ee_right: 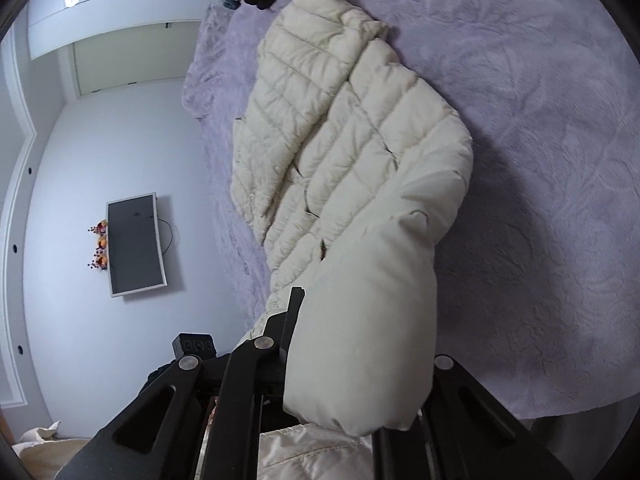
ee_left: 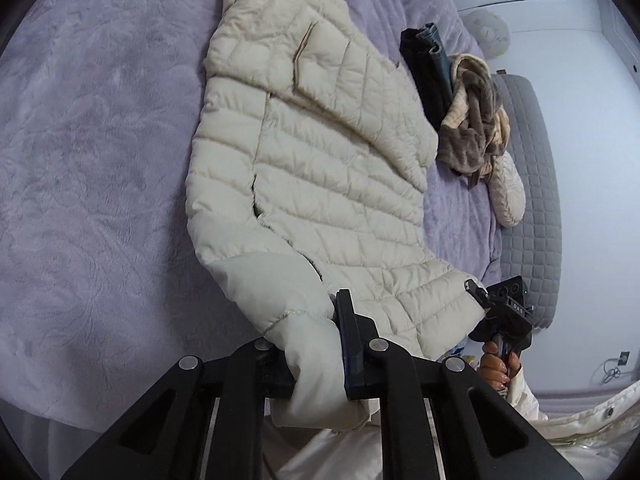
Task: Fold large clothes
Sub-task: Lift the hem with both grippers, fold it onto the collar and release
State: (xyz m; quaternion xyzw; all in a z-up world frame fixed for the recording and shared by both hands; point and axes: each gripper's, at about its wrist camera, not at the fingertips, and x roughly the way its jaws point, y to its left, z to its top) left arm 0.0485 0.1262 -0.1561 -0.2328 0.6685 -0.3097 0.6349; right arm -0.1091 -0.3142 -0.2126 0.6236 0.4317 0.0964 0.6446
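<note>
- With both grippers clamped on the hem end of a cream quilted puffer jacket (ee_left: 320, 168), the step in hand looks like the lengthwise fold: bringing the bottom over toward the collar.
- Left gripper (ee_left: 320, 344): its jaws stand narrow, pinched on a plain, unquilted fold of the jacket's near edge, which bulges between the fingers and droops below them. It points steeply down at the bed.
- Right gripper (ee_right: 320, 356): jaws likewise narrow, holding a thick roll of the jacket's hem. Only its left finger (ee_right: 292, 320) shows; the padded cloth hides the other. It points more shallowly than the left one.
- In the left wrist view, the right gripper sits off to the right at the jacket's other hem corner, with a hand (ee_left: 496, 368) around its grip.
- Ahead of both grippers the jacket lies flat on a lilac plush blanket (ee_left: 100, 160), sleeves folded across the body, collar at the far end.
- Beyond and to the right of the left gripper lie dark folded trousers (ee_left: 424, 76) and a crumpled beige-and-brown garment (ee_left: 476, 116), apart from the jacket.
- Next move, as I judge it: carry both corners forward together, level with each other, and lay the hem near the collar; uneven travel would skew the fold, and the puffy filling may spring back.
</note>
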